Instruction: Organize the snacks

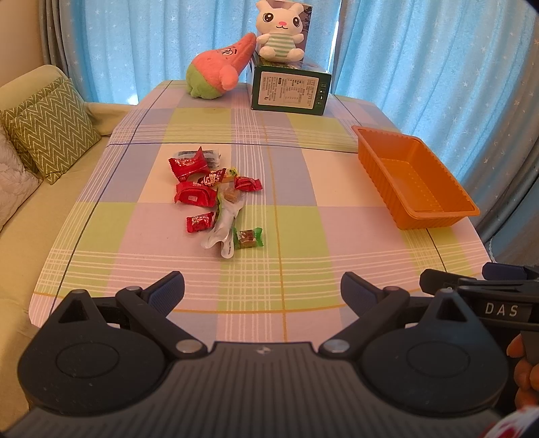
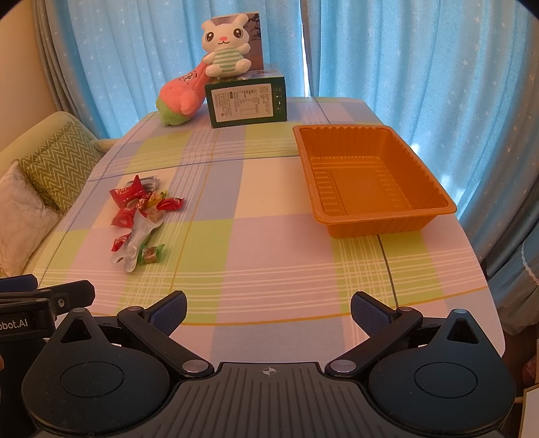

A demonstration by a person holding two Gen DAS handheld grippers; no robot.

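The counter (image 2: 269,262) wears a checked cloth of green, lilac, blue and cream squares. An orange tray (image 2: 434,215) sits near its right edge, nothing inside. Toward the left edge lies a loose heap of wrapped snacks (image 2: 143,215), mostly red packets, with a green-wrapped sweet (image 2: 152,255) nearest the front. At the far edge stands a green box (image 2: 247,102), and a pink and green plush (image 2: 180,97) leans against it.

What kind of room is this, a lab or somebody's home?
Most likely a home living room: a sofa with cushions beside the table, blue star-print curtains, and plush toys at the far end.
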